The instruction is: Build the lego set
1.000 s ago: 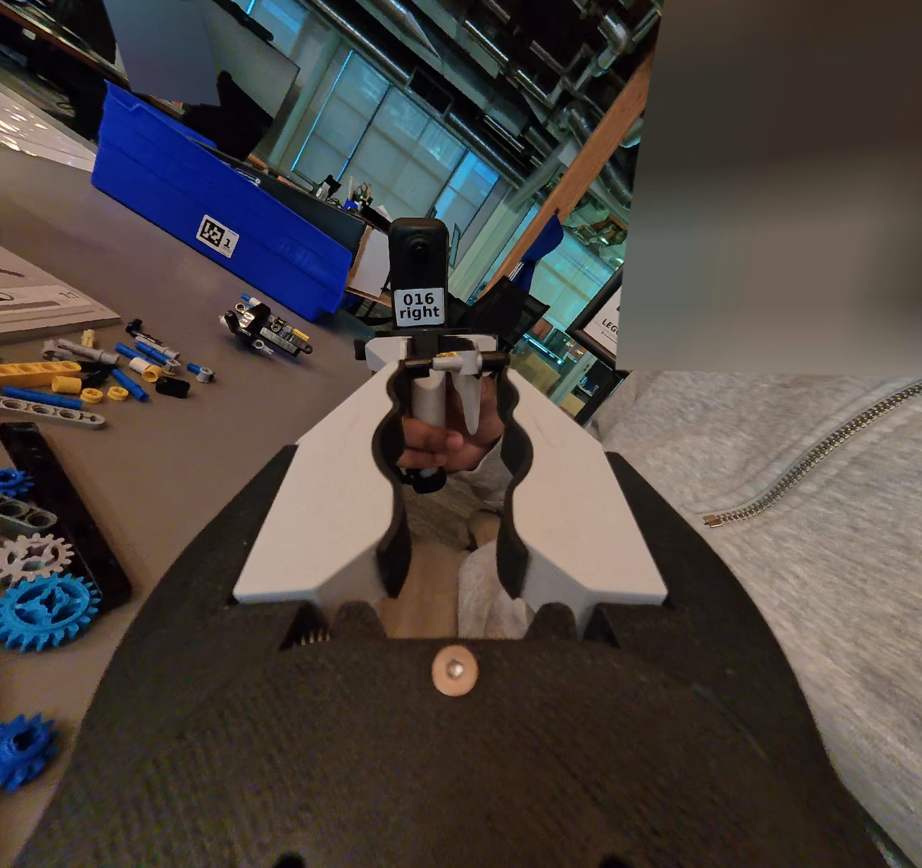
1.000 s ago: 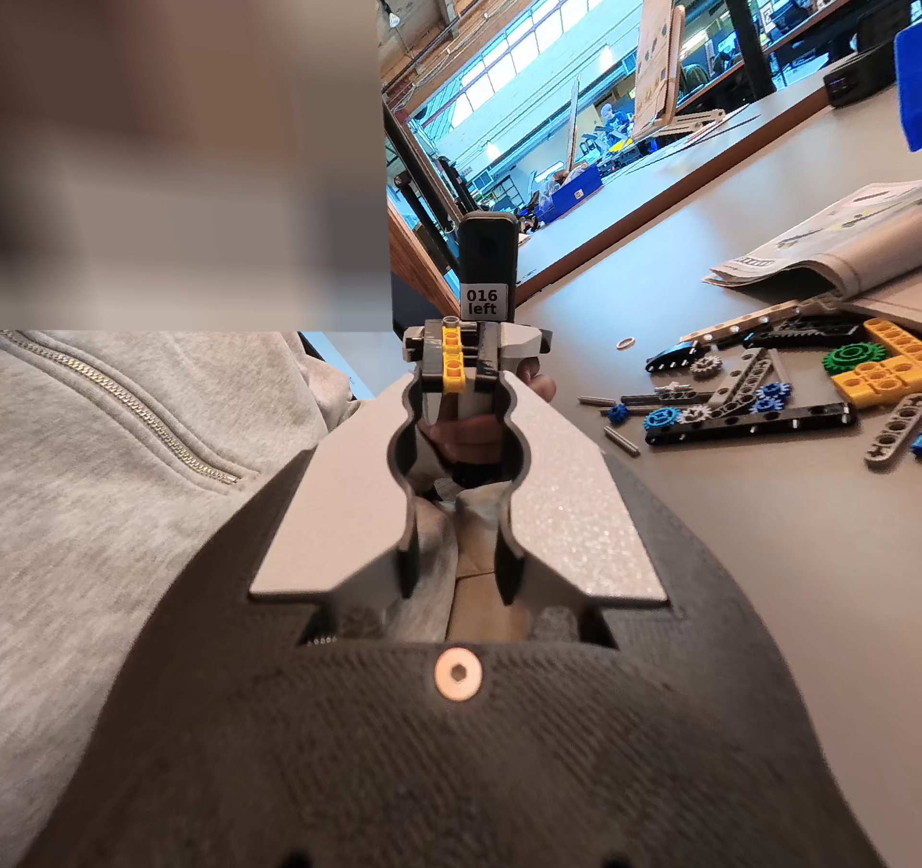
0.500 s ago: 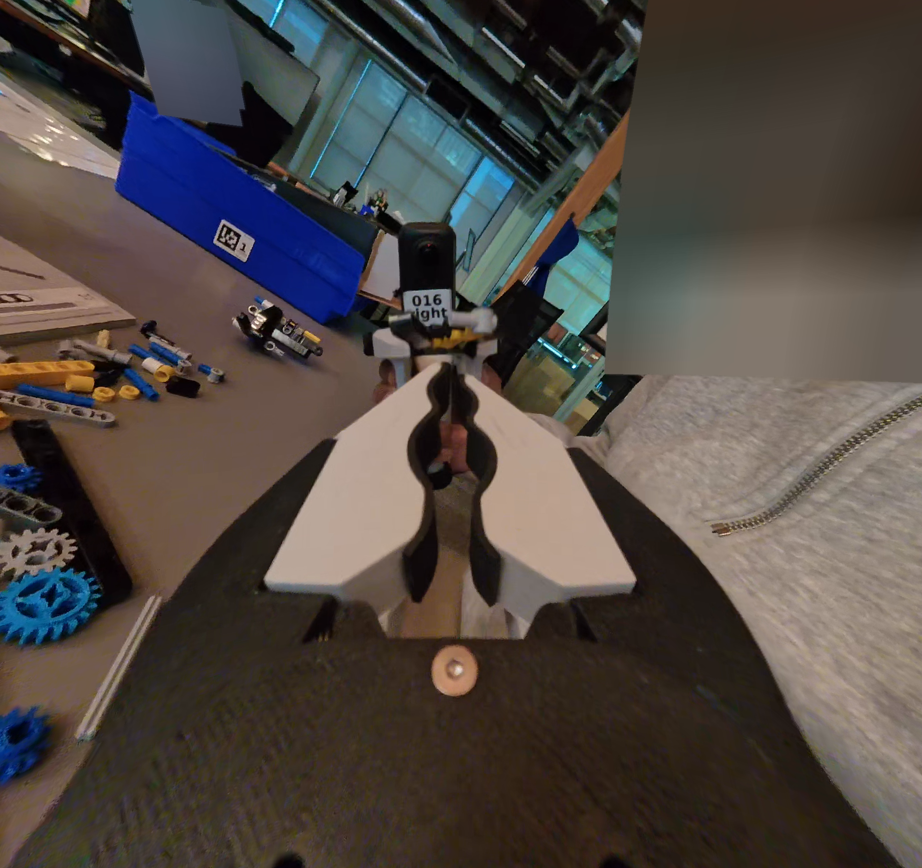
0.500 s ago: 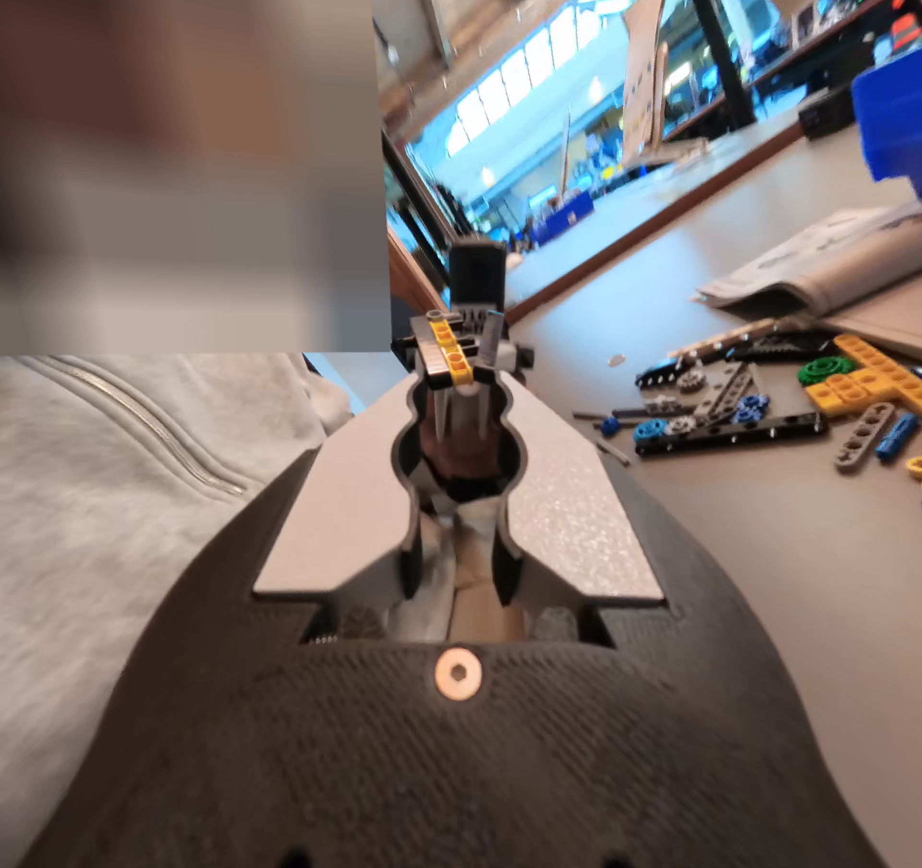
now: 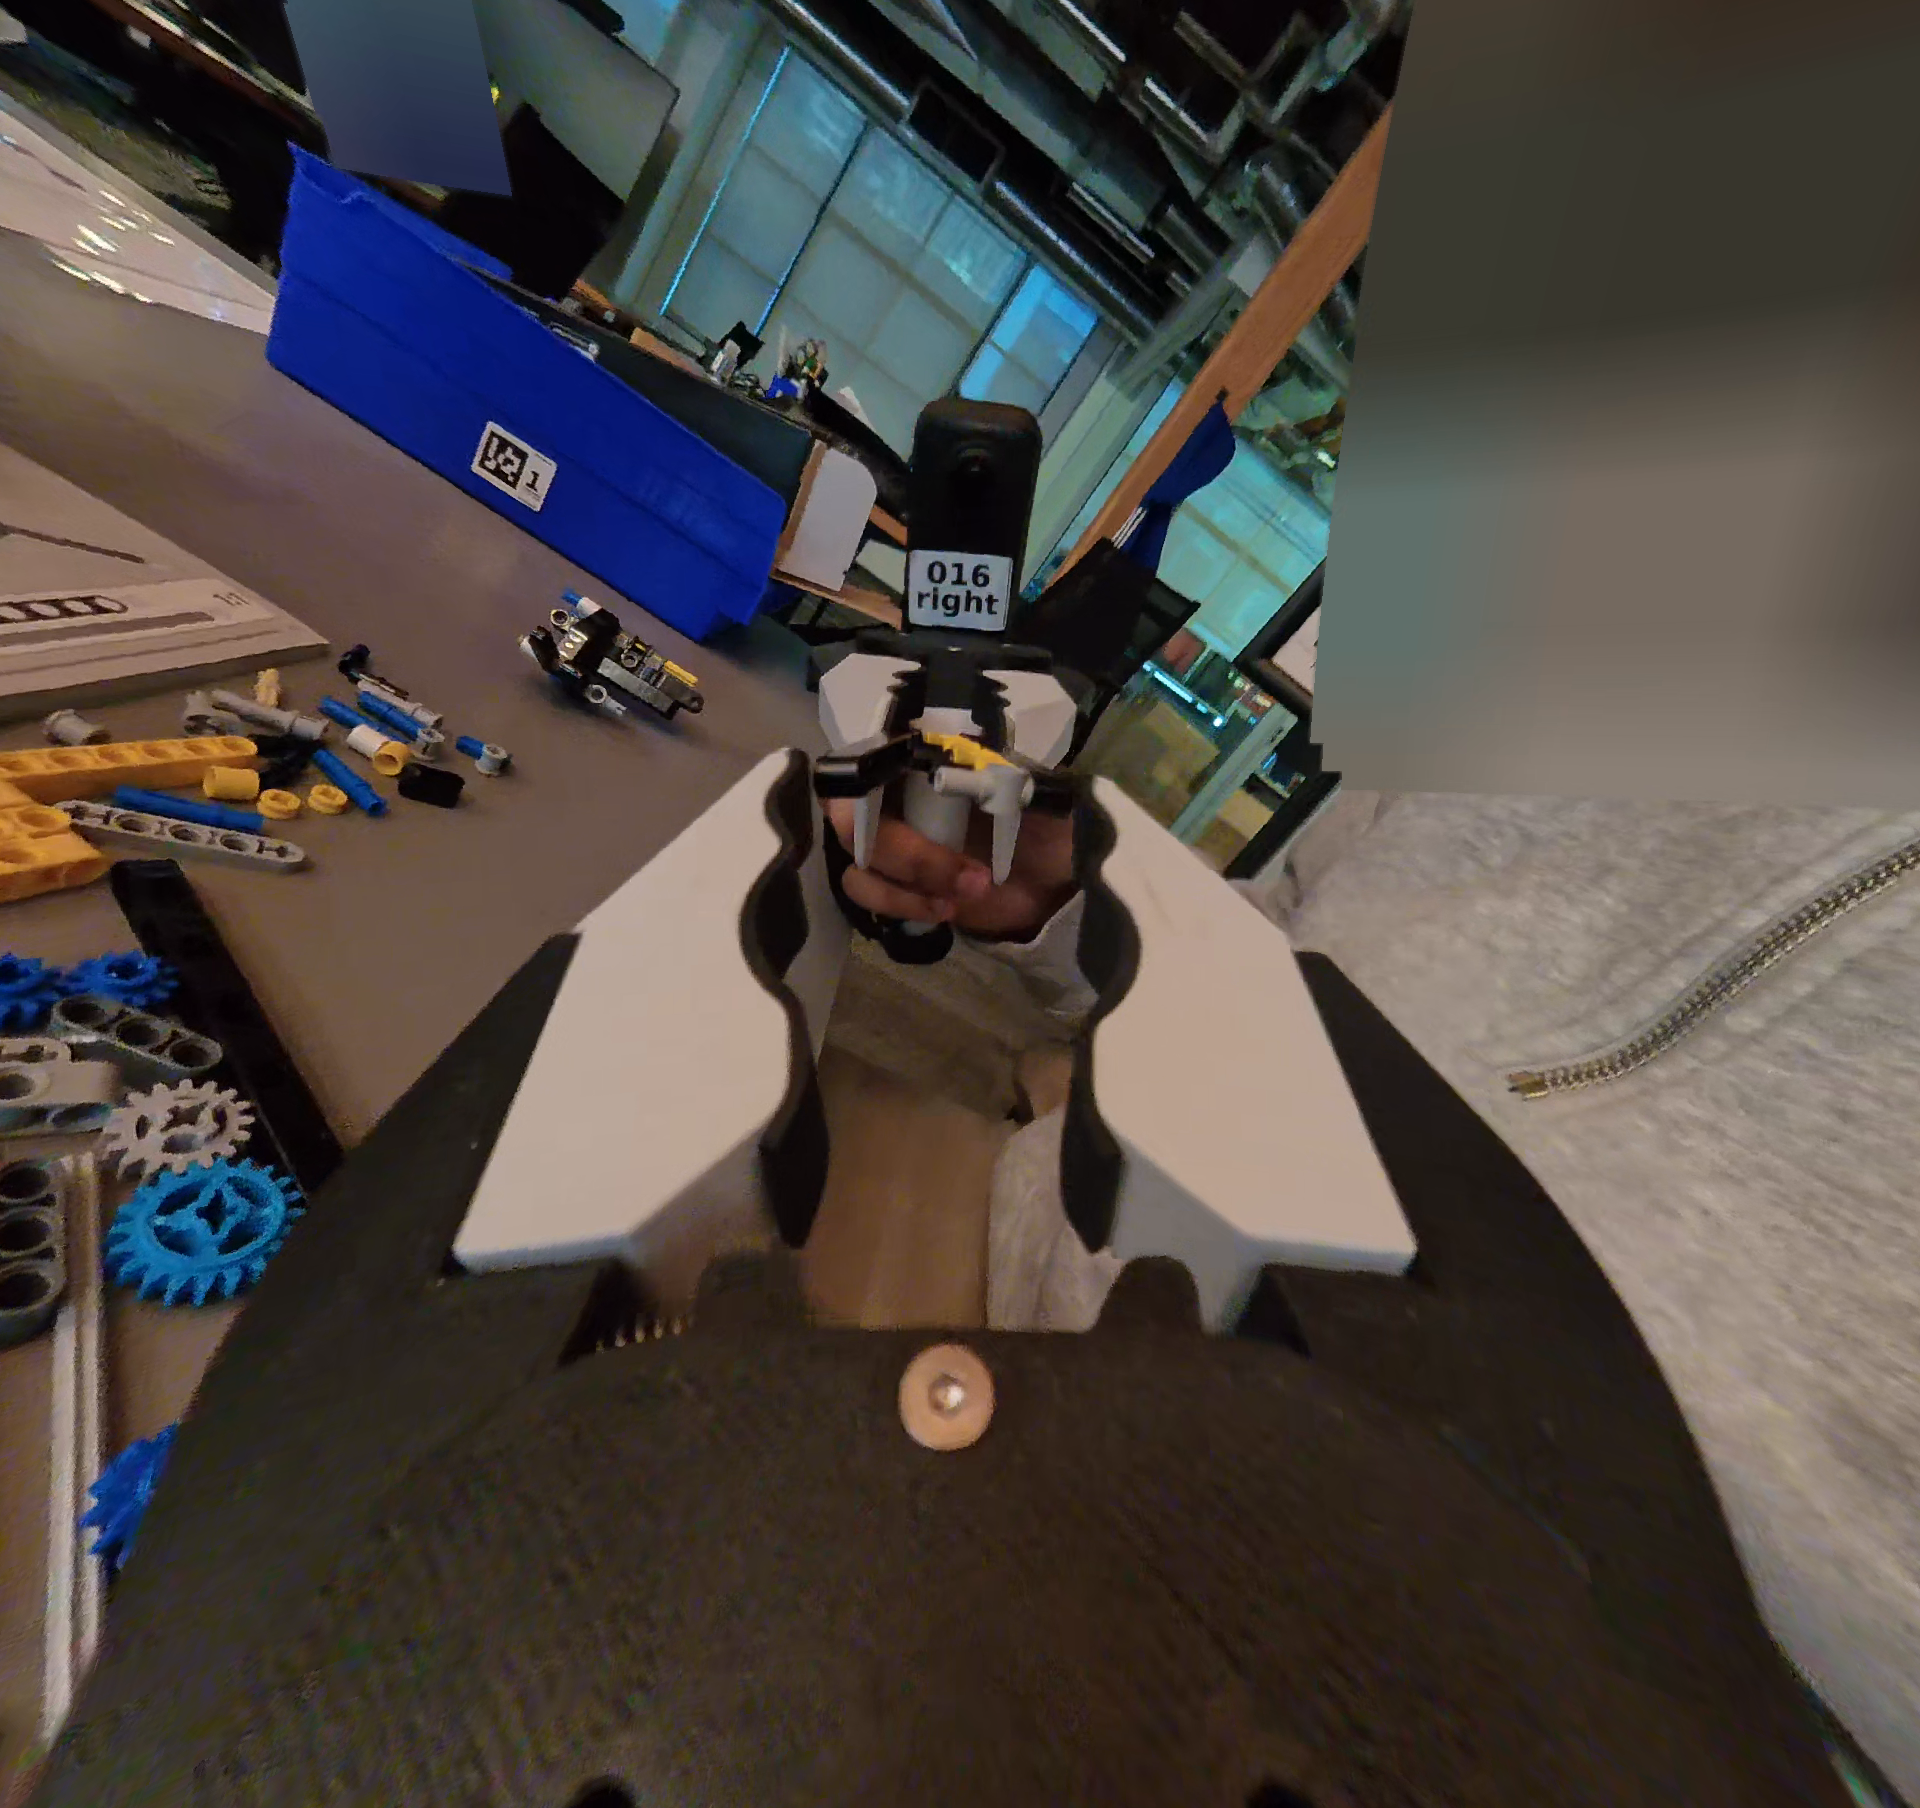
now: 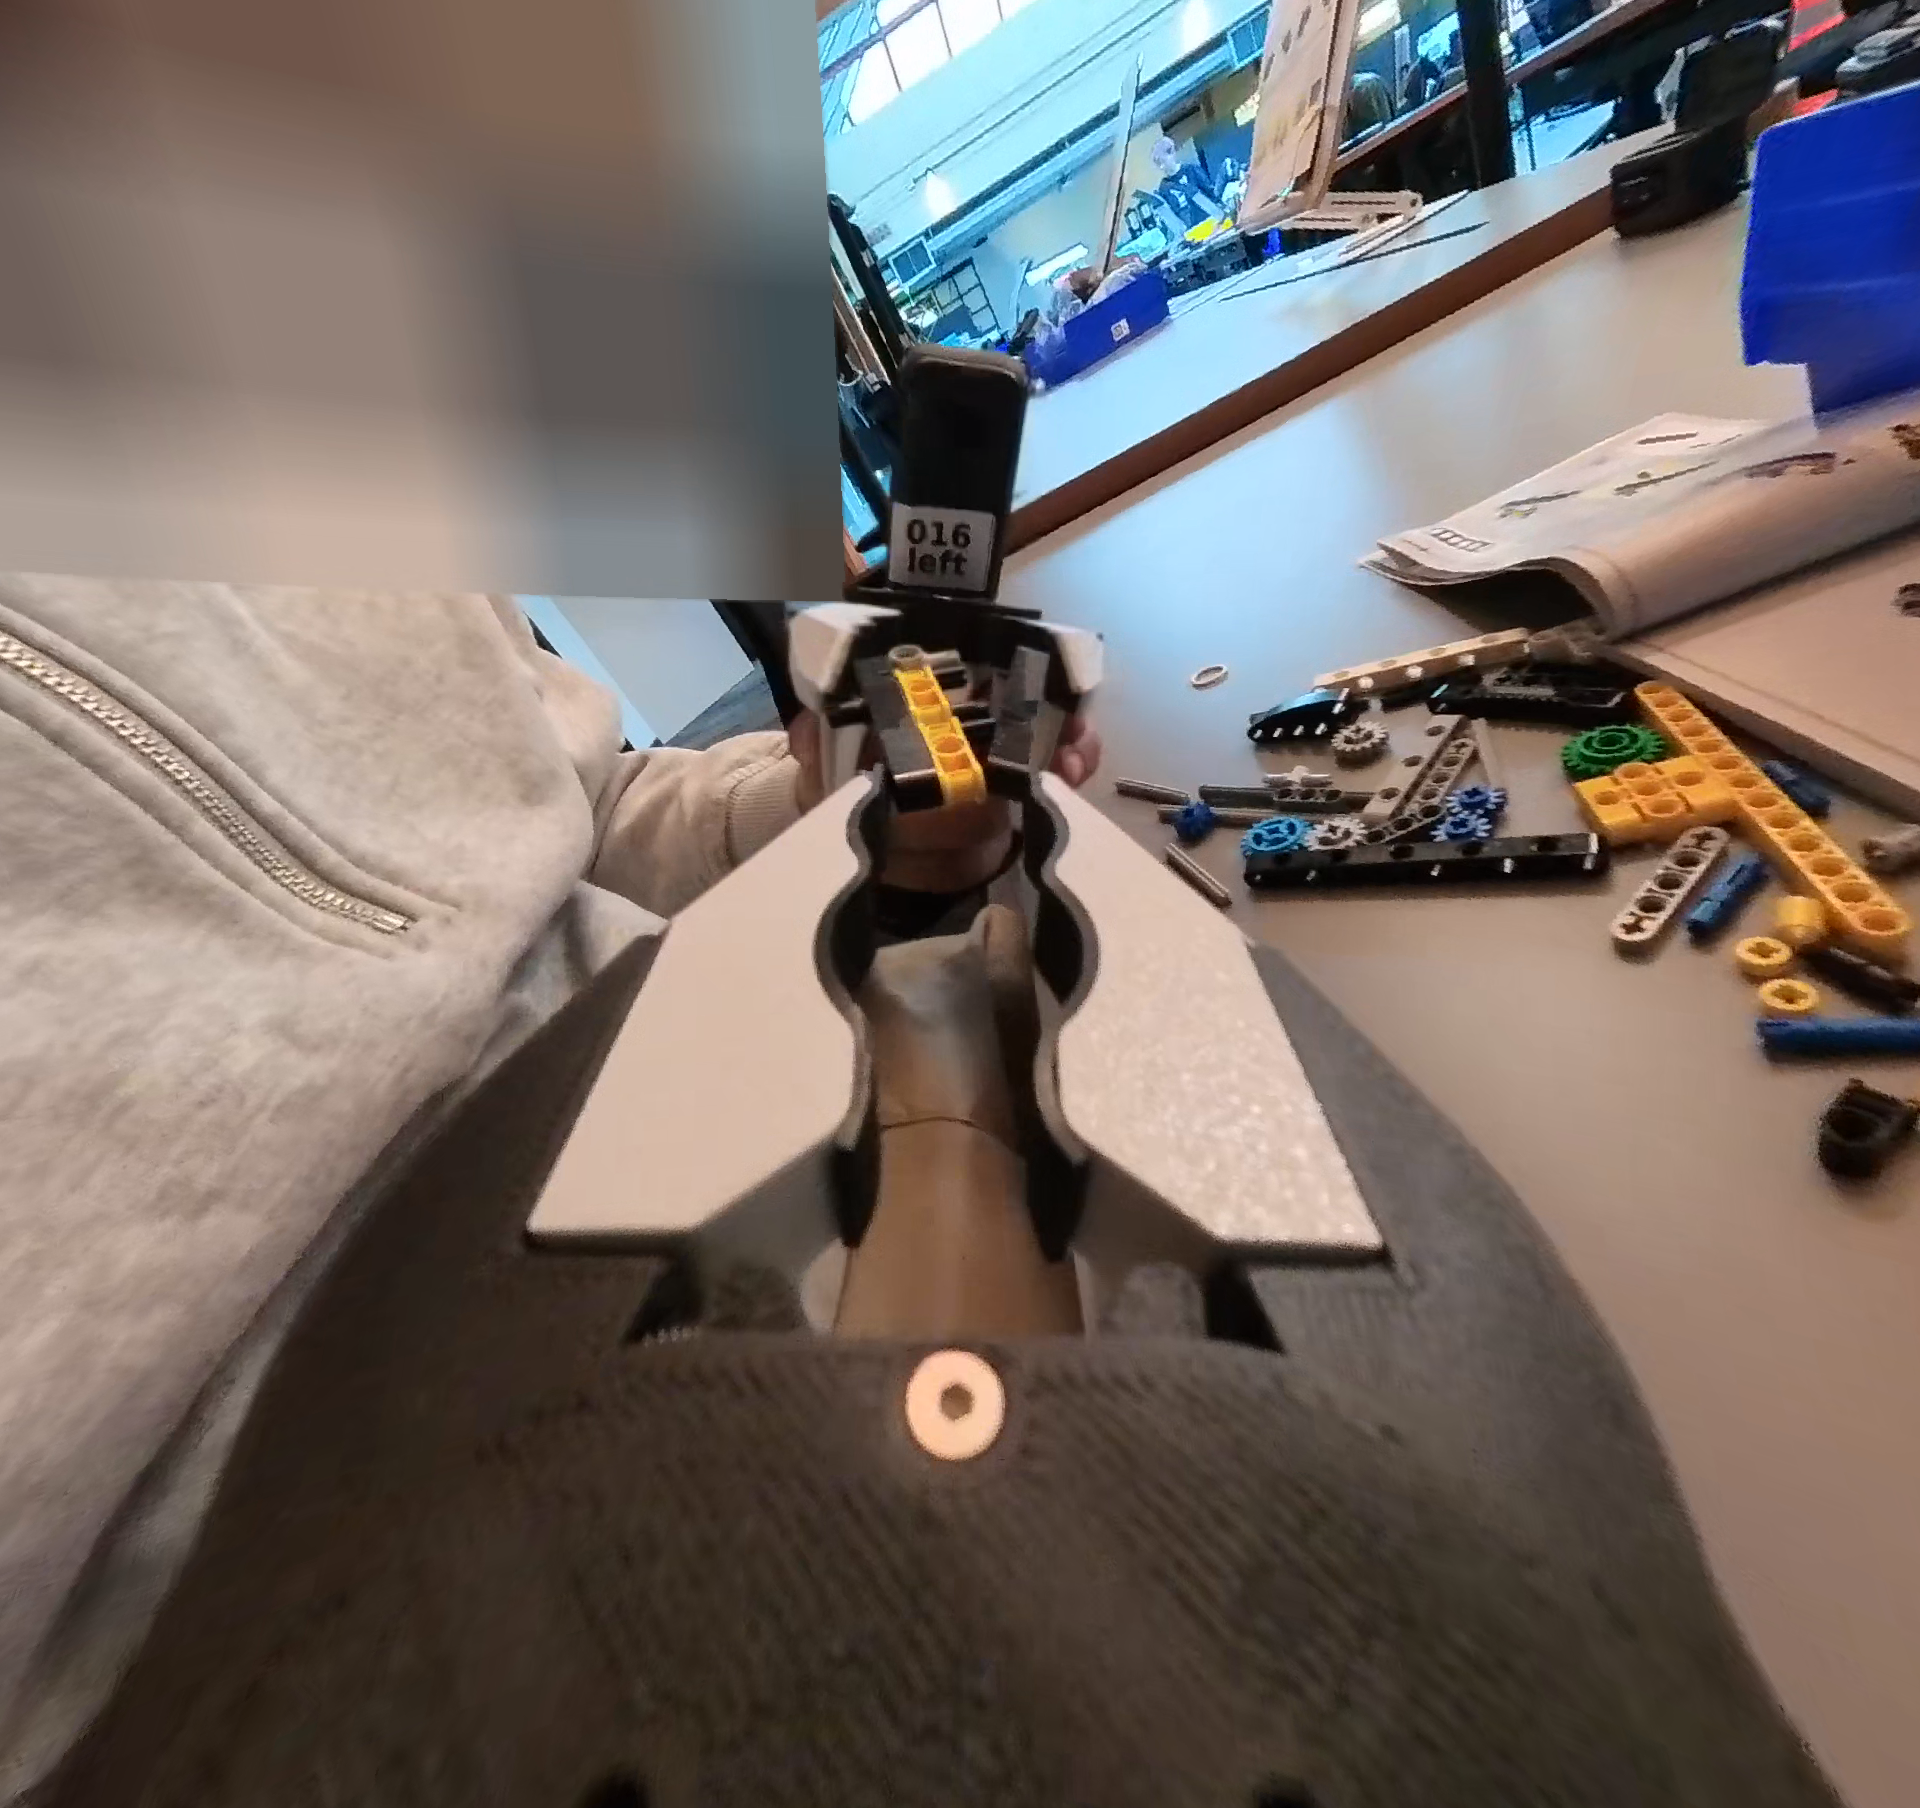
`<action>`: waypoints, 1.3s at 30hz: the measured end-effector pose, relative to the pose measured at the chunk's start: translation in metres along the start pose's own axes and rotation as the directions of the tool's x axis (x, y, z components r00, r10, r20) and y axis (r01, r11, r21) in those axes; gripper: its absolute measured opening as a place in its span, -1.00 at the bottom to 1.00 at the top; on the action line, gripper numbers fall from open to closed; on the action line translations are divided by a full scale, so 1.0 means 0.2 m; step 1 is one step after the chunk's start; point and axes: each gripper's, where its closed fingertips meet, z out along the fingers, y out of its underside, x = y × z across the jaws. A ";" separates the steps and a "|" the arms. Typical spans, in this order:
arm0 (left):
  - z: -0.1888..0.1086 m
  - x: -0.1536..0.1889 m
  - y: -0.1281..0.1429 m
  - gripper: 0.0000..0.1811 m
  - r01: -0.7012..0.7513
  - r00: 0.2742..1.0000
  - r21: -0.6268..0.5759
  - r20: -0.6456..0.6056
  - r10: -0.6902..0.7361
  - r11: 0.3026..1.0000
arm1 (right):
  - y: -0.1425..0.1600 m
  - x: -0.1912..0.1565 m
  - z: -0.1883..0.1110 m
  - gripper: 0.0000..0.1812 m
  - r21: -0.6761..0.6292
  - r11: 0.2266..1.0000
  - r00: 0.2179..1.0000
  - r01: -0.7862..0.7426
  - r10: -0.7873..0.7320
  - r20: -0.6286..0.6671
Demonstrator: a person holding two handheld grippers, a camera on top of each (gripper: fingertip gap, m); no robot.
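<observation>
Yellow-and-black lego assembly (image 6: 932,742) is held up between the two facing grippers, above the person's lap; its yellow beam slants from upper left to lower right. The right gripper (image 6: 951,802) clamps it; the left gripper (image 5: 940,792) stands parted around it. Loose parts (image 6: 1704,823) litter the grey table (image 6: 1351,1083) of a windowed workshop.
</observation>
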 end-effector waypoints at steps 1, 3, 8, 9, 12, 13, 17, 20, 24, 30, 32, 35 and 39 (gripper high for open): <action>0.00 0.00 0.00 -0.49 -0.016 1.000 -0.008 0.002 0.016 1.000 | 0.00 0.00 0.00 -0.75 0.003 1.000 1.000 -0.004 0.004 0.002; 0.00 0.00 0.01 -0.51 -0.035 0.999 -0.022 0.005 0.035 0.999 | 0.00 0.00 -0.01 -0.75 -0.004 1.000 1.000 -0.005 0.005 0.003; -0.01 0.00 0.01 -0.51 -0.057 0.998 -0.035 0.017 0.057 0.998 | 0.01 0.00 -0.01 -0.75 -0.028 1.000 1.000 0.011 -0.011 -0.011; -0.01 0.00 0.01 -0.51 -0.061 0.998 -0.039 0.020 0.062 0.997 | 0.01 0.01 -0.01 -0.75 -0.032 0.999 1.000 0.013 -0.014 -0.014; -0.01 0.00 0.02 -0.57 -0.083 0.996 -0.053 0.022 0.084 0.995 | 0.01 0.01 -0.02 -0.75 -0.037 0.999 1.000 0.020 -0.021 -0.023; -0.01 0.00 0.02 -0.59 -0.087 0.996 -0.053 0.022 0.088 0.995 | 0.01 0.01 -0.02 -0.75 -0.037 0.999 0.999 0.022 -0.023 -0.023; -0.01 0.00 0.02 -0.61 -0.091 0.996 -0.059 0.020 0.092 0.994 | 0.01 0.01 -0.03 -0.73 -0.039 0.999 1.000 0.020 -0.021 -0.023; -0.01 0.00 0.02 -0.82 -0.105 0.994 -0.059 0.028 0.107 0.993 | 0.01 0.00 -0.03 -0.90 -0.028 0.999 1.000 0.017 -0.017 -0.004; -0.02 0.00 0.01 -0.73 -0.115 0.993 -0.045 0.034 0.117 0.992 | 0.00 0.00 -0.04 -0.97 -0.025 1.000 1.000 0.001 -0.001 0.002; -0.01 -0.09 0.04 -0.72 -0.039 0.993 -0.073 0.112 0.047 0.997 | -0.01 0.09 -0.08 -0.91 -0.019 1.000 0.996 -0.015 0.013 -0.092; -0.03 -0.12 0.02 -0.72 -0.008 0.991 -0.051 0.136 0.015 0.999 | -0.01 0.14 -0.11 -0.89 -0.021 1.000 0.988 -0.012 0.009 -0.155; -0.05 -0.15 0.00 -0.72 0.028 0.989 -0.023 0.148 -0.024 0.999 | 0.03 0.24 -0.16 -0.79 -0.096 0.995 0.958 0.017 -0.044 -0.285; -0.05 -0.17 -0.01 -0.71 0.060 0.987 -0.008 0.150 -0.058 0.998 | 0.06 0.35 -0.20 -0.66 -0.174 0.984 0.888 0.030 -0.107 -0.447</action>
